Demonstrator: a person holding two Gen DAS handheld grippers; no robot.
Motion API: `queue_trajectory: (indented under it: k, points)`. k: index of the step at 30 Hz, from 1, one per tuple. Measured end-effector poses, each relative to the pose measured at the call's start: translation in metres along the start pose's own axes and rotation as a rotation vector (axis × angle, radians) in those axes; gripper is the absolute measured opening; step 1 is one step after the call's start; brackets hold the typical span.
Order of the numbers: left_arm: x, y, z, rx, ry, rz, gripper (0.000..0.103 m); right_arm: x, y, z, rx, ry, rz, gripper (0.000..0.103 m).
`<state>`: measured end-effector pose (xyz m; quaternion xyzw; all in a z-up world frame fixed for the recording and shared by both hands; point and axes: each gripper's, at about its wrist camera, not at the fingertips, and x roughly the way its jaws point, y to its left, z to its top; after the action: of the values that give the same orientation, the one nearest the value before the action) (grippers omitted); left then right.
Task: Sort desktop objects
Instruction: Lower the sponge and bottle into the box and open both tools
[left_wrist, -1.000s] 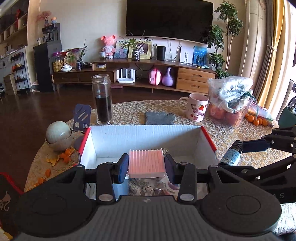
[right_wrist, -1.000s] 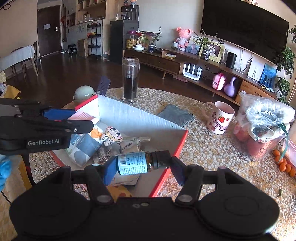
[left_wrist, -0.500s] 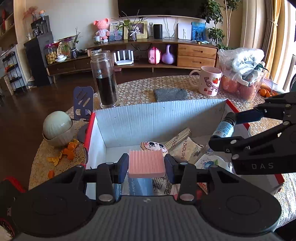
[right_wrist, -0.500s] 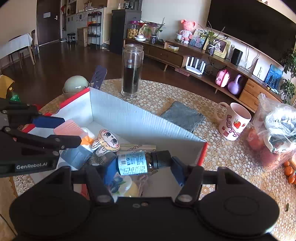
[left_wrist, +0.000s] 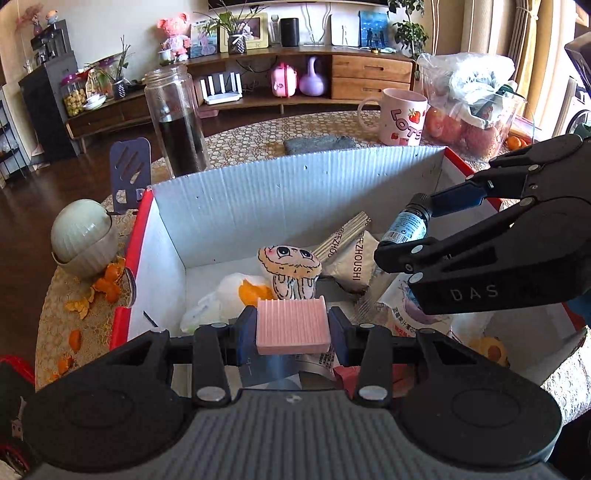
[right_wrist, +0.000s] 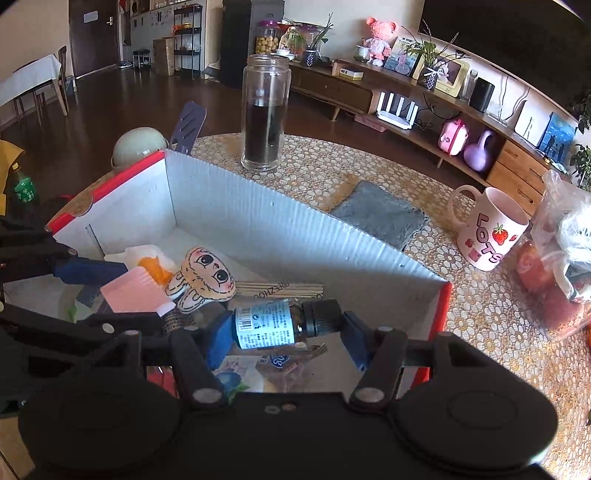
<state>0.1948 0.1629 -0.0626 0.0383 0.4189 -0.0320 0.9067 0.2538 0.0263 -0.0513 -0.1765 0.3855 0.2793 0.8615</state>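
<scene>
A red-edged cardboard box (left_wrist: 295, 192) with white inner walls (right_wrist: 280, 229) stands on the round table and holds several items. My left gripper (left_wrist: 292, 326) is shut on a pink ribbed block (left_wrist: 291, 326), hanging over the box's near left part; the same pink block (right_wrist: 135, 291) shows in the right wrist view. My right gripper (right_wrist: 284, 326) is shut on a small brown bottle (right_wrist: 282, 323) with a black cap and pale blue label, held sideways over the box's right part. That bottle (left_wrist: 406, 225) shows in the left wrist view too. A cartoon-face plush (left_wrist: 290, 271) lies below.
In the box lie a chopstick packet (left_wrist: 341, 236), snack wrappers and orange peel (left_wrist: 251, 291). Beyond the box stand a glass jar of dark liquid (right_wrist: 265, 114), a grey cloth (right_wrist: 380, 214), a pink strawberry mug (right_wrist: 487, 229) and a bag of fruit (left_wrist: 476, 103). A green lidded bowl (left_wrist: 83, 236) sits left.
Both grippers came forward and down over the box with their loads; the box interior now fills the lower view. The right gripper has drawn closer to the left one.
</scene>
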Motion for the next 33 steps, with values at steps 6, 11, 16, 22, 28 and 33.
queue_trajectory:
  k: [6, 11, 16, 22, 28, 33]
  points:
    - [0.010, -0.003, -0.003, 0.019, 0.054, -0.033, 0.041, 0.006, 0.002, -0.003, -0.004, 0.024, 0.008, 0.061]
    - [0.012, -0.006, -0.002, 0.048, 0.082, -0.055, 0.041, 0.008, 0.000, -0.002, 0.007, 0.036, 0.017, 0.061]
    - [0.012, -0.006, -0.001, 0.055, 0.105, -0.066, 0.042, 0.009, 0.000, -0.003, 0.008, 0.049, 0.038, 0.062]
    - [0.006, -0.008, -0.003, 0.048, 0.090, -0.043, 0.056, 0.002, 0.001, -0.003, 0.004, 0.040, 0.051, 0.065]
    - [-0.006, -0.007, -0.006, 0.023, 0.058, -0.026, 0.058, -0.016, -0.004, -0.006, 0.028, 0.007, 0.074, 0.068]
    - [-0.024, -0.008, -0.005, 0.005, 0.013, -0.012, 0.065, -0.042, -0.004, -0.010, 0.031, -0.025, 0.093, 0.068]
